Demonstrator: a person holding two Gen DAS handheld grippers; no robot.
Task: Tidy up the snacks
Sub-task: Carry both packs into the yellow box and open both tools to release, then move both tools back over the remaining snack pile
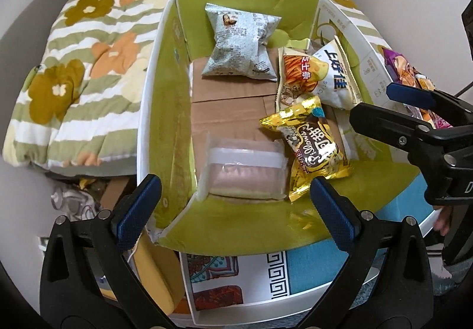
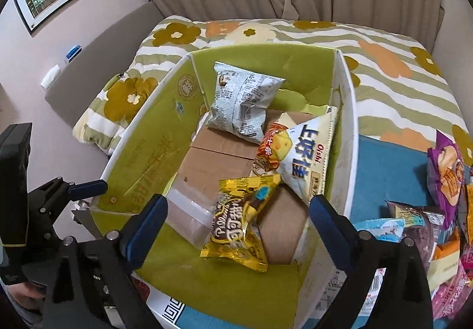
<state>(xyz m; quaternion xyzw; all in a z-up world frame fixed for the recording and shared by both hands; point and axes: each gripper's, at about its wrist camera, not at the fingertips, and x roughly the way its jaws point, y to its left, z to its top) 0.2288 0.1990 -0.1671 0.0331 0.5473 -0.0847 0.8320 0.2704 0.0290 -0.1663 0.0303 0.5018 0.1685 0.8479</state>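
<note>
Your landmark is a large open cardboard box (image 1: 165, 122) with white outer walls, a lime-green inner lining and a brown cardboard floor. It sits on a blue patterned surface, with a quilt printed with green stripes and flowers (image 1: 74, 78) behind it and to its left.

Leaning against the box's far wall is a puffy grey newsprint-pattern snack bag (image 1: 241, 42). Against its right wall lies a white and orange cheese-stick bag (image 1: 319, 75). At its near left sits a clear-wrapped pink cake pack (image 1: 245, 169), and just right of that a shiny gold snack bag (image 1: 310, 146).

Outside the box, to its right, lies a heap of purple, pink and blue snack packets (image 2: 443, 211).

Your left hand-held gripper (image 1: 233, 209) hovers released at the box's near edge. Your right hand-held gripper (image 2: 238, 224) is spread and empty above the gold bag.
</note>
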